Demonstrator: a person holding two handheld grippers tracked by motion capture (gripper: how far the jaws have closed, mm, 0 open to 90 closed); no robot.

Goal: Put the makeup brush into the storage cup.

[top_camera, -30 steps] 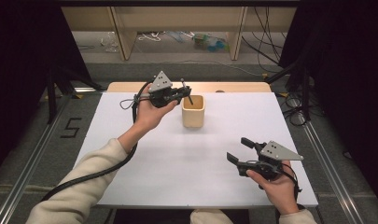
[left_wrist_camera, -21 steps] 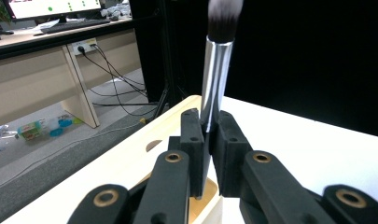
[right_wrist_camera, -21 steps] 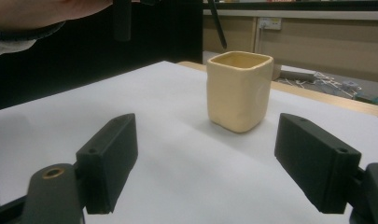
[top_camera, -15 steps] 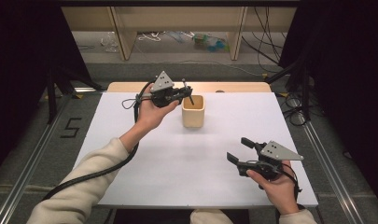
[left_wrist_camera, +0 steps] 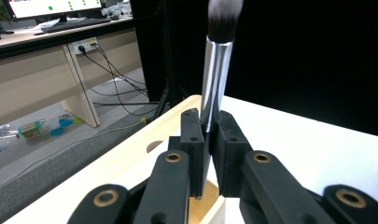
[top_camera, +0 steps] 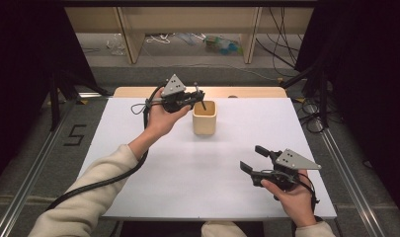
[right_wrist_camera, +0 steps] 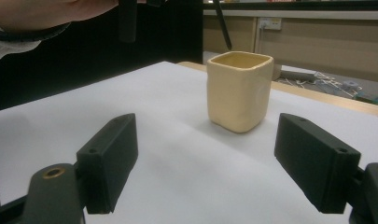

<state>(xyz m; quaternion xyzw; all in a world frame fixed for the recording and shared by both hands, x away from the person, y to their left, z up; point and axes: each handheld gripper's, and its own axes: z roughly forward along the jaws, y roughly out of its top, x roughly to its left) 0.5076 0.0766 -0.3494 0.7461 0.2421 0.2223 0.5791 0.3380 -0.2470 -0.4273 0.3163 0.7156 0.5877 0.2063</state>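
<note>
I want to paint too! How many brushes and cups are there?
1 brush, pinched upright in the left gripper, its lower end over the cup. 1 cup, standing on the white table. More brushes may hide inside the cup.

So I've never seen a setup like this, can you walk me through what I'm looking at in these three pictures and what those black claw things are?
A person sits at a table covered in white and holds a hand tool in each hand. Each tool is a gripper with two black jaws, and each carries its own small camera.

The high view looks down from above the person's side. The other two pictures look along each gripper's jaws.

On the table stands a cream square cup. The left gripper is shut on a makeup brush, clamping its silver handle with the dark bristles pointing up; the brush's lower end hangs over the cup's opening. The right gripper is held near the front of the table, jaws wide open with nothing between them, facing the cup.
</note>
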